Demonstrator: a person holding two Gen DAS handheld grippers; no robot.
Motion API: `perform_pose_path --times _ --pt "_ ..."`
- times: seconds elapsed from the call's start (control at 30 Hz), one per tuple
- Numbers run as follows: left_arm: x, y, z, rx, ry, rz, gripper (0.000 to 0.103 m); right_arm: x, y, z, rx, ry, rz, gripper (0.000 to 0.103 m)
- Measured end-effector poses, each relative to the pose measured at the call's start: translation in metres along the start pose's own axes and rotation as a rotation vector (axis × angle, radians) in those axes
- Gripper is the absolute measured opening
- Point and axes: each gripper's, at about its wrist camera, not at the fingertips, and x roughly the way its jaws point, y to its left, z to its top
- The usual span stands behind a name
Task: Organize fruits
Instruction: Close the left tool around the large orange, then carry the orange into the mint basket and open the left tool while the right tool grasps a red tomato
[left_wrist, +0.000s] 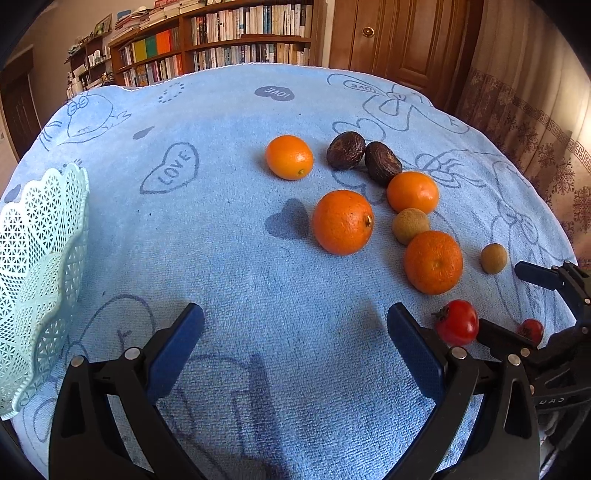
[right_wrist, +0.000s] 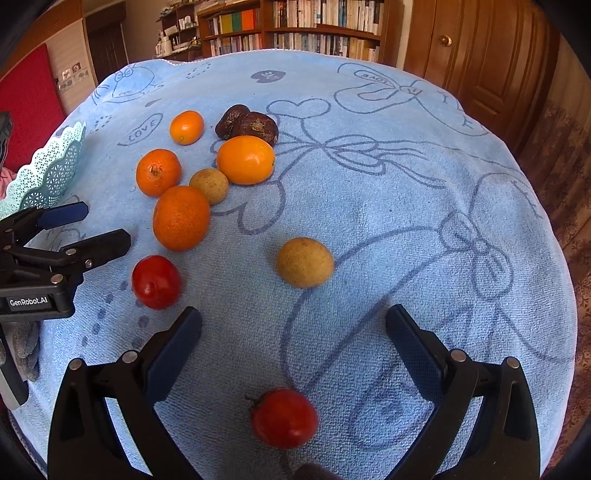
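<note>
Both the left gripper (left_wrist: 295, 332) and right gripper (right_wrist: 293, 332) gaped wide, empty; the soft tomato (right_wrist: 284, 417) probably needed gentle side pinching.

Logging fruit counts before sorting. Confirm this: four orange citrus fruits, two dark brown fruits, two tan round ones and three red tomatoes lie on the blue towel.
Wrong on the tomatoes: there are two, not three. The right wrist view shows one tomato near the left gripper and another tomato between the right gripper's fingers. The other counts hold.
</note>
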Motion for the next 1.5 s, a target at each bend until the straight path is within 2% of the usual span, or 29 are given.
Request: perform_pose_path --times 0.17,0.3,0.37,0.47,0.63,0.7,0.8,0.93,1.17,1.33,1.5 --pt "-0.006 -0.001 -0.002 0.021 -0.007 -0.008 0.101 -0.001 0.000 -0.001 0.005 -0.001 -0.007 0.098" --pt "-0.002 -0.004 0.007 0.055 -0.024 0.027 0.100 0.000 0.000 0.000 0.005 0.005 -0.006 0.098" --pt "0.002 -0.006 0.014 0.065 -0.025 0.034 0.091 -0.001 0.000 0.000 0.003 0.007 -0.008 0.098" --pt "0.013 -0.007 0.025 0.068 -0.005 0.002 0.080 -0.001 0.000 0.000 -0.002 0.007 -0.009 0.098" --pt "0.025 -0.013 0.038 0.093 -0.001 -0.003 0.078 -0.001 0.000 0.000 -0.005 0.007 -0.007 0.098" --pt "0.028 -0.016 0.042 0.104 -0.001 -0.010 0.073 -0.001 0.000 0.000 -0.006 0.007 -0.005 0.098" --pt "0.033 -0.017 0.047 0.106 -0.001 -0.017 0.063 -0.002 -0.001 0.000 -0.002 0.004 0.007 0.098" --pt "0.033 -0.017 0.050 0.102 -0.015 -0.032 0.040 -0.004 -0.007 0.000 0.028 -0.004 0.039 0.098" --pt "0.022 -0.011 0.048 0.080 -0.061 -0.049 0.039 -0.002 -0.003 -0.002 0.013 0.004 0.010 0.098" --pt "0.000 -0.008 0.045 0.087 -0.117 -0.039 0.039 -0.002 -0.005 -0.003 0.008 0.018 0.027 0.098" --pt "-0.028 0.008 0.043 0.052 -0.180 -0.055 0.039 -0.003 -0.004 -0.004 -0.026 0.048 0.033 0.098"
